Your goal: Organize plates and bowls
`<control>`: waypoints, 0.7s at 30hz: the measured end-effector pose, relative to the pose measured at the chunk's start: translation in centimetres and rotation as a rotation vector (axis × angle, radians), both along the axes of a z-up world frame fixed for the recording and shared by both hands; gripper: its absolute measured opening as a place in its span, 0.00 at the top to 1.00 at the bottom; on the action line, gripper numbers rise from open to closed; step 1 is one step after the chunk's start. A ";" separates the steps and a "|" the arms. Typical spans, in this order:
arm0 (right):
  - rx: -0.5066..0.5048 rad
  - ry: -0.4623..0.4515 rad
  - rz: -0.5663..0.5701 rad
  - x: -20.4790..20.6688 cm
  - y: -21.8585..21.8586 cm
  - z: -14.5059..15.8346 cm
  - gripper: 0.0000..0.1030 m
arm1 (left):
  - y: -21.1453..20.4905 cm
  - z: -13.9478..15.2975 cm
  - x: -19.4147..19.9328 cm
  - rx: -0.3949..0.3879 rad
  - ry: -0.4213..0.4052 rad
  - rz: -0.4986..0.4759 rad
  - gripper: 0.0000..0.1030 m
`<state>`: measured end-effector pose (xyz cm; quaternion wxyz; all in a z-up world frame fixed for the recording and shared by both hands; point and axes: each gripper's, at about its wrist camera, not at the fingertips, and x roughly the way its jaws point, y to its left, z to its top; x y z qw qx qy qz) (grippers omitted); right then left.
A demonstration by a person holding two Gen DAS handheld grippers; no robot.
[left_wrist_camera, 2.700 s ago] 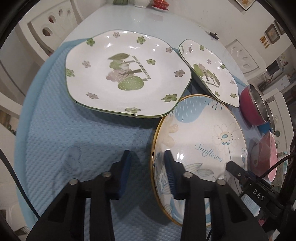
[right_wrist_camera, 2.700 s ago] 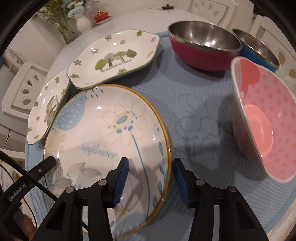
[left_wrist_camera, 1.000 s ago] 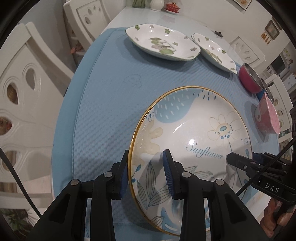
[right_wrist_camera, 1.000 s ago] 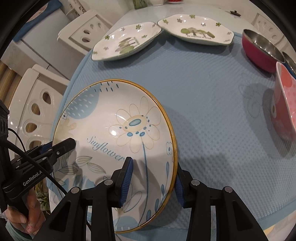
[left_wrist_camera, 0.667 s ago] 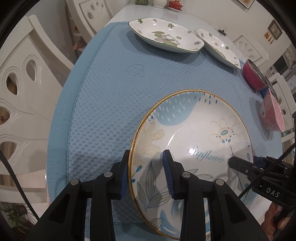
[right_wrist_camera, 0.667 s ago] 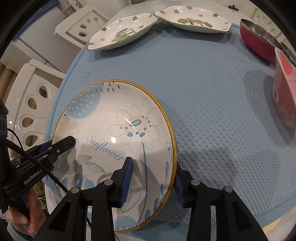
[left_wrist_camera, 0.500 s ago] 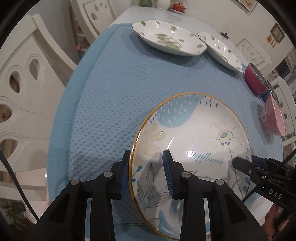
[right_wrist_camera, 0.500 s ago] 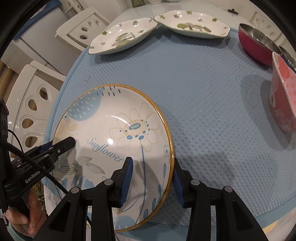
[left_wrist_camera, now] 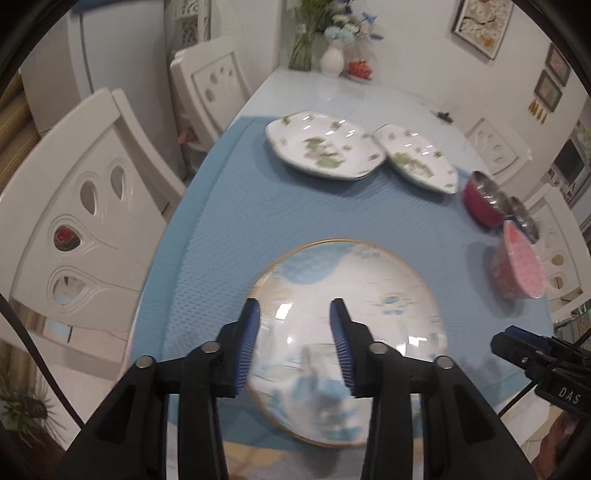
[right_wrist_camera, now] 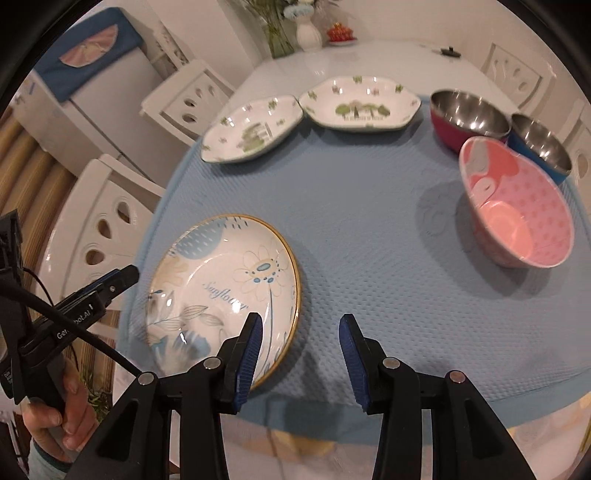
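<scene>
the round plate [right_wrist_camera: 221,284] with a gold rim carries the cursive word "sunflower" beside a drawn blue-centred flower, readable in the right wrist view and smeared by blur in the left one. it lies flat on the blue waffle-textured mat [right_wrist_camera: 369,229], near the mat's near left corner. the farther green-leaf plate [right_wrist_camera: 360,105] shows a line of small print under its trees, too small to read. the tool seen at the left of the right wrist view bears white lettering that starts "ge" and ends "bot.ai", with a cable across the middle letters; the tool at the right edge of the left wrist view reads "das".

the left gripper [left_wrist_camera: 294,341] hangs above the plate with its blue pads apart and nothing pinched; its jaws have just been opening. the right gripper [right_wrist_camera: 301,356] is likewise released, its jaws having just opened a little, one pad over the plate's rim and the other over bare mat, neither pressing on it.

the mat covers the near end of a glossy white table [right_wrist_camera: 369,62]. on it sit the nearer green-leaf plate [right_wrist_camera: 251,129], touching its twin, a red steel bowl [right_wrist_camera: 467,118], a blue steel bowl [right_wrist_camera: 541,147] and a pink dotted bowl [right_wrist_camera: 517,210]. white chairs [left_wrist_camera: 92,221] with teardrop cut-outs flank the table; a vase of flowers [left_wrist_camera: 332,55] and framed pictures [left_wrist_camera: 482,26] stand at the far wall.
</scene>
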<state>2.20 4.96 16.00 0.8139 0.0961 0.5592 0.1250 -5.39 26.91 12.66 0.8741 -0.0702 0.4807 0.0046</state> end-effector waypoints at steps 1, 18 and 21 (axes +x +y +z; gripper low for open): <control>-0.001 -0.013 0.005 -0.4 -0.3 0.6 0.57 | -1.0 0.6 -0.5 -0.005 -0.010 -0.011 0.62; 0.049 -0.022 0.052 -4.2 -5.7 2.4 0.46 | -8.7 5.3 -5.5 -0.012 -0.067 -0.025 0.41; 0.084 -0.007 0.017 -2.8 -5.8 2.5 0.46 | -7.9 5.7 -4.7 -0.015 -0.078 -0.024 0.39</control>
